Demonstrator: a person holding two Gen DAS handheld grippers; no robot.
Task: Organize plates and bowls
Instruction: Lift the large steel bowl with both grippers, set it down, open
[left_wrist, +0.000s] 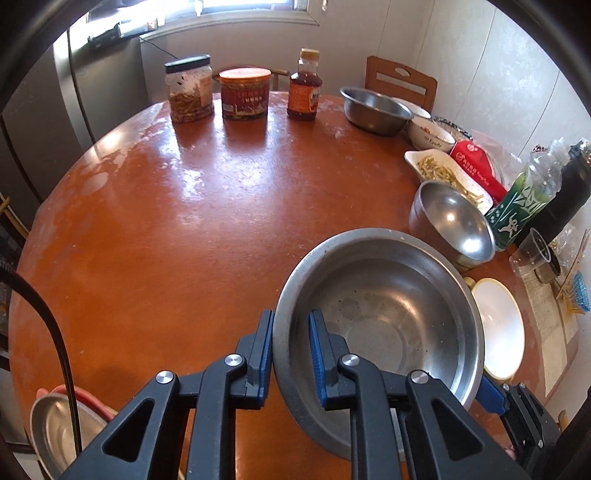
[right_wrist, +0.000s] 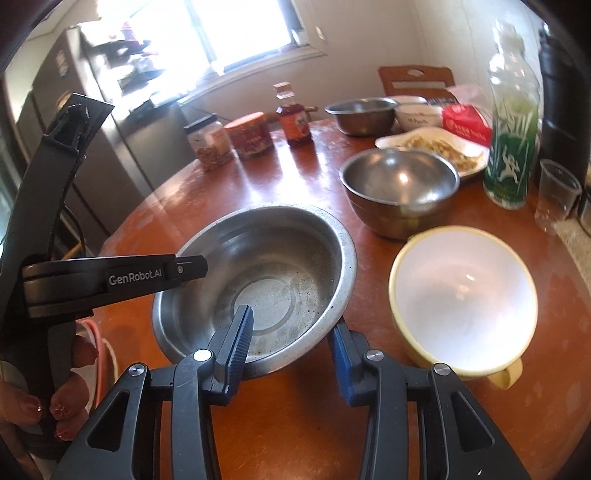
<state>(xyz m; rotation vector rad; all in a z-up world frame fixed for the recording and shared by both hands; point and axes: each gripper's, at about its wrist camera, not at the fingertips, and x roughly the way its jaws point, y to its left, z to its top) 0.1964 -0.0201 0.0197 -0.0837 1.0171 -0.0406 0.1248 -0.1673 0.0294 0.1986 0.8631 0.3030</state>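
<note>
**A:** Left wrist view: the left gripper (left_wrist: 291, 354) is clamped narrow on the near rim of the large steel bowl (left_wrist: 380, 325), one finger outside the wall, one inside. The bowl sits directly ahead of the fingers, mouth up and tipped slightly, over the round table (left_wrist: 166, 229). Being round, it has no long axis; only the rim matters.

**B:** Right wrist view: the right gripper (right_wrist: 291, 343) straddles the same bowl's (right_wrist: 258, 284) near edge, one finger inside, the other outside at the rim. Its jaws are narrowed; whether both pads press I cannot tell for certain.

**A:** Which hand is nearer the others?

**B:** The right, by my judgement. The smaller steel bowl (right_wrist: 400, 192) and the white bowl (right_wrist: 463, 295) lie to its right, both mouth up.
</note>
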